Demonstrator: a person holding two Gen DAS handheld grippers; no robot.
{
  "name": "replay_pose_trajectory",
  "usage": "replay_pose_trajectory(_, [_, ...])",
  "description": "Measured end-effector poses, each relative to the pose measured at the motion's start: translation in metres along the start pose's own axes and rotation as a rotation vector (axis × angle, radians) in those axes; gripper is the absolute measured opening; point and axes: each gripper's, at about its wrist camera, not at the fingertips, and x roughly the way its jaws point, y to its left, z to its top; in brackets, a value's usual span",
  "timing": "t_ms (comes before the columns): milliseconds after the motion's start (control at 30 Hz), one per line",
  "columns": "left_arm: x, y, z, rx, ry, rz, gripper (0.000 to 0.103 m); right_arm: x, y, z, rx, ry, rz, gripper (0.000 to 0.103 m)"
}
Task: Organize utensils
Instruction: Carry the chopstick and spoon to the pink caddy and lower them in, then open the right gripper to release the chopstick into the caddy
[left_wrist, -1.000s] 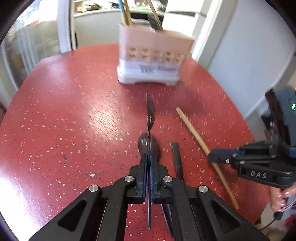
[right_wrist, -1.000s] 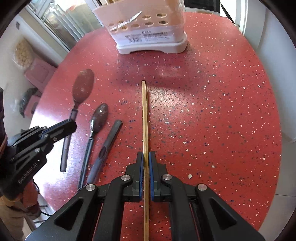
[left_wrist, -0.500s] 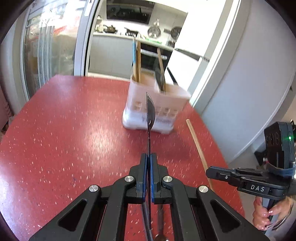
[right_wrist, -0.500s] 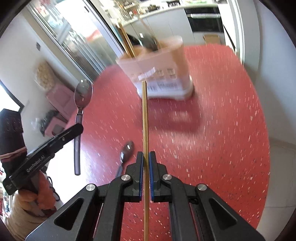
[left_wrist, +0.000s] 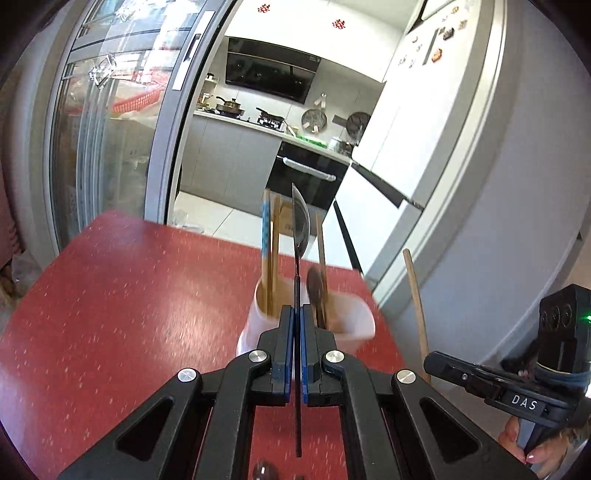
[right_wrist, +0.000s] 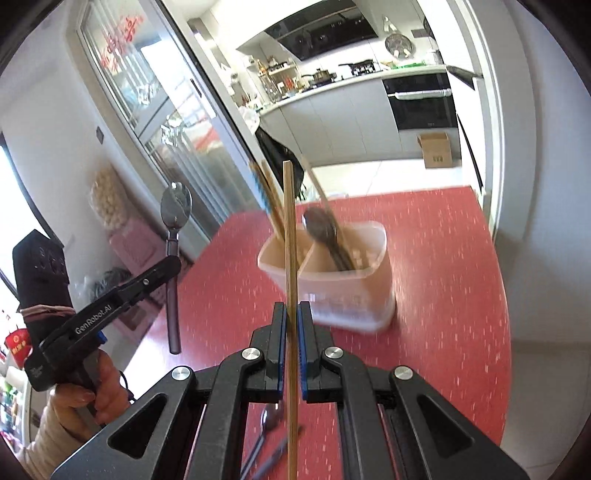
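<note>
Both grippers, left gripper (left_wrist: 297, 328) pinching a steel spoon (left_wrist: 300, 229), right gripper (right_wrist: 291, 325) pinching a bamboo chopstick (right_wrist: 290, 236), have risen off the red speckled table (left_wrist: 129, 295), frame centre.

Cardboard box (right_wrist: 435, 149) beside oven (right_wrist: 421, 99), fridge (left_wrist: 424, 122)

Each of your wrist cameras looks forward along its own tool, angled slightly down over the red bench (left_wrist: 122, 295) toward the kitchen beyond. Both views share the utensil holder (right_wrist: 347, 291), seen close, and each shows the other tool at its edge.
</note>
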Motion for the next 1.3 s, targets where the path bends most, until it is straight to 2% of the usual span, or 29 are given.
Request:
replay_pose_trajectory(367, [0.062, 0.004, 0.041, -0.012, -0.05, 0.011, 0.032, 0.036, -0.012, 0.061, -0.008, -0.064, 0.001, 0.006])
replay_pose_trajectory(633, [0.093, 0.001, 0.054, -0.017, -0.076, 0.004, 0.032, 0.065, -0.028, 0.094, -0.002, -0.1, 0.004, 0.006])
replay_pose_trajectory(933, [0.119, -0.001, 0.047, 0.011, -0.13, 0.028, 0.032, 0.089, -0.027, 0.109, -0.079, -0.2, -0.044, 0.006])
replay_pose_trajectory(1100, [0.132, -0.003, 0.042, 0.03, -0.146, 0.038, 0.032, 0.103, -0.024, 0.107, -0.131, -0.23, -0.069, 0.006])
replay_pose_trajectory(1300, [0.14, -0.005, 0.028, 0.052, -0.17, 0.05, 0.032, 0.116, -0.02, 0.094, -0.225, -0.276, -0.142, 0.006])
